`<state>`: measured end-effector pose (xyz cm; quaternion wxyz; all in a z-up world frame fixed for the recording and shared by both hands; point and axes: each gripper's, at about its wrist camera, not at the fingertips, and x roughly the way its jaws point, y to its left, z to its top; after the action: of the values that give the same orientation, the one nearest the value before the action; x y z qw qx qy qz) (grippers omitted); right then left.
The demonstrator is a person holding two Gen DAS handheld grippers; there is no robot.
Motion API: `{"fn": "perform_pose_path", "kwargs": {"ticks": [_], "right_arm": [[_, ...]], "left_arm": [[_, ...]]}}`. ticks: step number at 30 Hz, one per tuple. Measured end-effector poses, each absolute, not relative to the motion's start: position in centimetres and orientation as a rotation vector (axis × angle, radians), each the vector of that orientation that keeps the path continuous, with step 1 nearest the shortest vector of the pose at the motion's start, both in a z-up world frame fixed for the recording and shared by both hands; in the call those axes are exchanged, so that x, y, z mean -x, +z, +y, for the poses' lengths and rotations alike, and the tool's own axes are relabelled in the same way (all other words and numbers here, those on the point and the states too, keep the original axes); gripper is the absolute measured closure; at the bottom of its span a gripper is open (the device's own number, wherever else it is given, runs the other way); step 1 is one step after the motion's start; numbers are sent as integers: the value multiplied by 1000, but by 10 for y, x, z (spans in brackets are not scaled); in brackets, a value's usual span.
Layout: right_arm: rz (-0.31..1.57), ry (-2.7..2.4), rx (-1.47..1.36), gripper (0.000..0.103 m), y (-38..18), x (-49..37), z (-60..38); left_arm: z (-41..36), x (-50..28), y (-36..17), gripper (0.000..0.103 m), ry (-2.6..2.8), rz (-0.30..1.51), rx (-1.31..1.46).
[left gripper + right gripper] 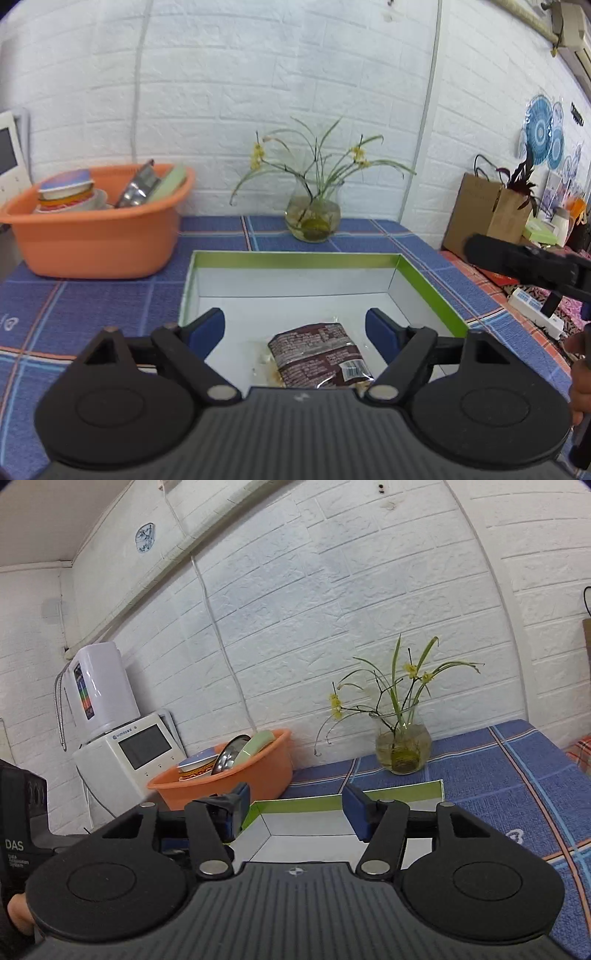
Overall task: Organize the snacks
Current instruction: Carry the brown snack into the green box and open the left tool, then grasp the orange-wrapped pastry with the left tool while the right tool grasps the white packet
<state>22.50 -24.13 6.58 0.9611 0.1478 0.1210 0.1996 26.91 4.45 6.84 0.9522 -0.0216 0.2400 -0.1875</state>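
Brown snack packet (319, 356) lies flat on the white floor of the green-rimmed box (432, 291), long axis running from near-right to far-left (barcode end nearest). Left gripper (294, 328) hangs released above it, pads clear; right gripper (295, 808) is likewise spread and empty over the box's edge.

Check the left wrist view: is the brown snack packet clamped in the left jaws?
No: the brown snack packet lies in the green-rimmed box, and the left gripper jaws stand apart, clear of it.

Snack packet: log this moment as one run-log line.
snack packet: lying in box | left hand-held gripper: open, above packet | right hand-held gripper: open, empty, at box edge
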Motion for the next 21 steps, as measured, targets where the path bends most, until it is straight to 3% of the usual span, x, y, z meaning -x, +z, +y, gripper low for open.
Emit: {"fn": "perform_pose_path", "kwargs": {"ticks": [5,14,21], "right_arm": [[225,402,-247,0,71,-166,-253],[322,329,-254,0,35,-84,-276],[458,205,-203,0,13,-73,-289]], "left_arm": [[67,-205,71,15,-396,446,56],[63,-85,18,13,-502,508,27],[47,-53,1,13,-580,489,-138]]}}
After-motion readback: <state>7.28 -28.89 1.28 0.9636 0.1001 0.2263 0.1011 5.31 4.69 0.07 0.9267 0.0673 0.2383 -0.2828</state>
